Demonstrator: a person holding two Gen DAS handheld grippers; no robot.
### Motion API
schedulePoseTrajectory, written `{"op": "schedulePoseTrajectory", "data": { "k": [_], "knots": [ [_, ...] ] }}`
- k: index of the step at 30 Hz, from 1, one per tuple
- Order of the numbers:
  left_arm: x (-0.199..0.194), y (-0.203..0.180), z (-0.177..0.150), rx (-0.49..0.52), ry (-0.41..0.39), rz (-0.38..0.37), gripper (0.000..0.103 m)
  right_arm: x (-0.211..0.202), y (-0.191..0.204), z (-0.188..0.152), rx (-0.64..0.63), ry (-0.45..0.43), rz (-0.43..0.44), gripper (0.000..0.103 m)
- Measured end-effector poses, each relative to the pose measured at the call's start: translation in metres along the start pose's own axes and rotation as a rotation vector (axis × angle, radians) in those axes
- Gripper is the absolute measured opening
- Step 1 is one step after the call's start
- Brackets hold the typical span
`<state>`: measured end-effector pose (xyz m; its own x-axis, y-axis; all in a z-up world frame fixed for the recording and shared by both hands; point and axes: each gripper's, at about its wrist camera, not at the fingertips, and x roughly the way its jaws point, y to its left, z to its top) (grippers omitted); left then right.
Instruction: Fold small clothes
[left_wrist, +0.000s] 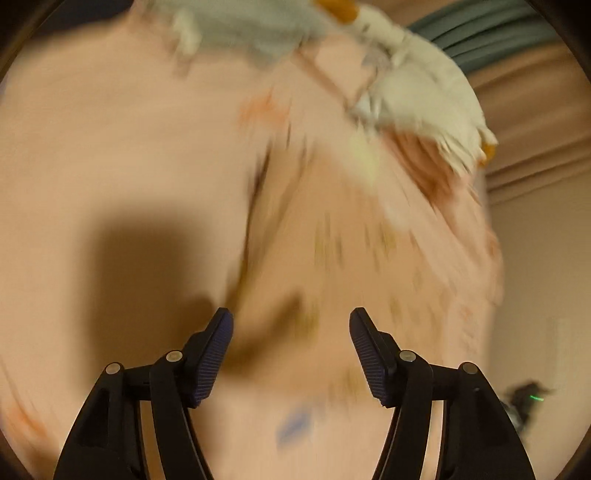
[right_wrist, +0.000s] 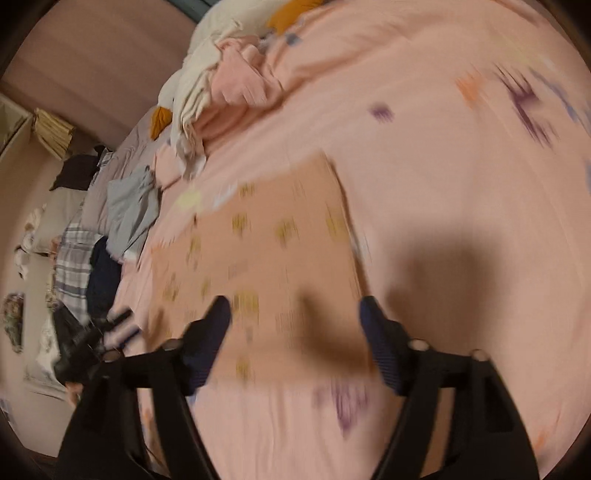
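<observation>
A small peach garment (right_wrist: 273, 258) with yellow marks lies flat, folded into a rough rectangle, on the pink bedsheet (right_wrist: 443, 184). My right gripper (right_wrist: 295, 317) hangs open above the garment's near edge, and nothing sits between its fingers. In the left wrist view the same garment (left_wrist: 351, 258) spreads under my left gripper (left_wrist: 291, 332), whose jaws stand apart and empty above the cloth. Both views are blurred by motion.
A heap of pink and cream clothes (right_wrist: 221, 92) lies at the far side of the bed, a grey-blue garment (right_wrist: 129, 214) and plaid and dark pieces (right_wrist: 74, 266) along the left edge. A white soft toy (left_wrist: 417, 88) lies beyond the garment.
</observation>
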<state>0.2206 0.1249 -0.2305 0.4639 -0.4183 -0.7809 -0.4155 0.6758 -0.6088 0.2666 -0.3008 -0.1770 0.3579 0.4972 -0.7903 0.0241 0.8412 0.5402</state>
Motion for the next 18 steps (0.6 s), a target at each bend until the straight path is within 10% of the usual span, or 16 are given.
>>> {"op": "schedulePoseTrajectory", "data": {
  "k": [5,14,16,18],
  "knots": [
    [0.026,0.030,-0.051,-0.069,0.039,-0.130,0.064,0.021,-0.032,-0.055,0.201,0.064,0.018,0.074],
    [0.067,-0.011,-0.012,-0.068,-0.165,-0.233,0.064,0.074,-0.020,-0.051,0.310,-0.047,0.165,0.068],
    [0.074,-0.018,-0.007,-0.052,-0.232,-0.198,0.053,0.078,-0.017,-0.042,0.298,-0.084,0.171,0.058],
    [0.077,-0.016,-0.004,-0.052,-0.289,-0.068,0.013,0.088,-0.015,-0.033,0.210,-0.091,0.090,0.007]
  ]
}}
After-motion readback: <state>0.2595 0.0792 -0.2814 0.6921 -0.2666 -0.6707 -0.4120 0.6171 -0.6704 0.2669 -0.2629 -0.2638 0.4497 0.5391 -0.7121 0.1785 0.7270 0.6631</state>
